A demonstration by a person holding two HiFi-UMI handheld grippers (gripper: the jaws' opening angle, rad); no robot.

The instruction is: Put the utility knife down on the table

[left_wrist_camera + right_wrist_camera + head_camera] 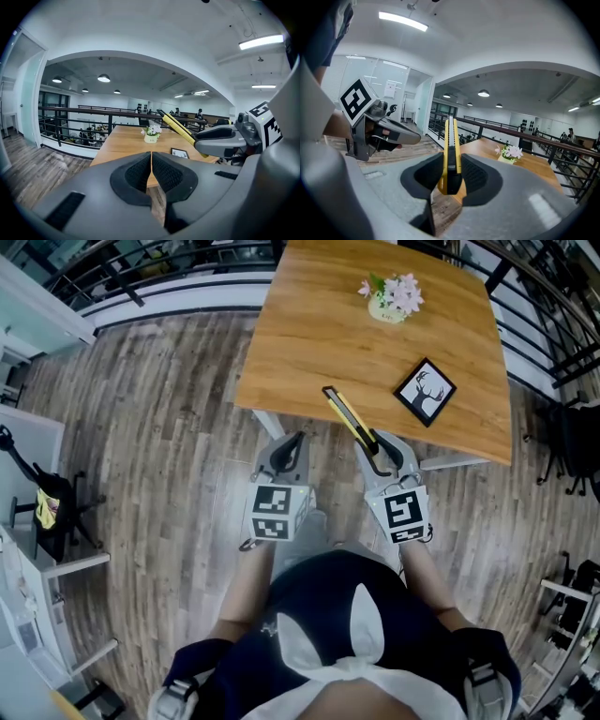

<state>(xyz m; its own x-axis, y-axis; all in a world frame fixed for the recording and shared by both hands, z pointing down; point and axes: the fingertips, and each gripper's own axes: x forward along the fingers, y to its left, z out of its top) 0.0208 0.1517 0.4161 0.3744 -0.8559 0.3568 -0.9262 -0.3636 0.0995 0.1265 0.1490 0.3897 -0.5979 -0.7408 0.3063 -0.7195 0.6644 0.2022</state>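
Observation:
A yellow and black utility knife (352, 422) sticks forward out of my right gripper (380, 452), whose jaws are shut on its rear end; its tip reaches over the near edge of the wooden table (319, 343). In the right gripper view the knife (450, 154) stands upright between the pads. My left gripper (291, 448) is shut and empty, just short of the table edge, over the floor. The left gripper view has its pads (151, 172) pressed together, with the knife (178, 127) held up at the right.
A small pot of pink and white flowers (393, 297) stands at the far side of the table. A black-framed deer picture (425, 391) lies near its right front. Black railings (525, 306) run behind and beside the table. Wood-plank floor lies left of it.

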